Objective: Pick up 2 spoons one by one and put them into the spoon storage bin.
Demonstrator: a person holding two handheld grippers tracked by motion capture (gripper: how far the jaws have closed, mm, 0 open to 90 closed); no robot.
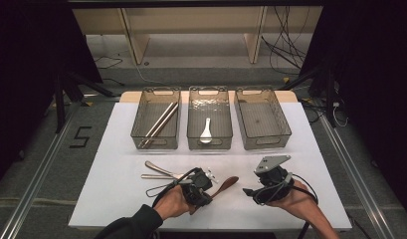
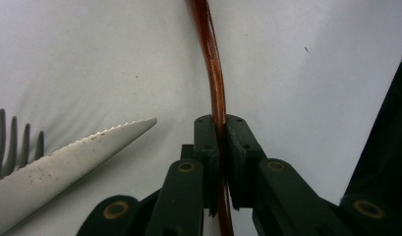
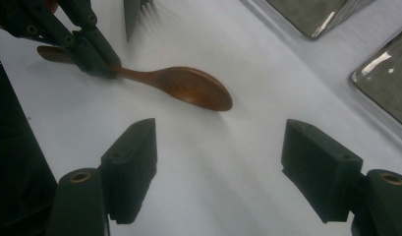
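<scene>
left gripper [image 2: 219,147] | fingers clenched on wooden spoon [image 3: 188,87] handle, ready to lift | right gripper [image 3: 218,172] fingers released, idle at 3 o'clock | trays [image 1: 210,142] at 12 o'clock

I note one wooden spoon [image 3: 188,87], dark reddish-brown and glossy, lying on the white table [image 1: 116,194], its slender curved handle clamped, its bowl free.
</scene>
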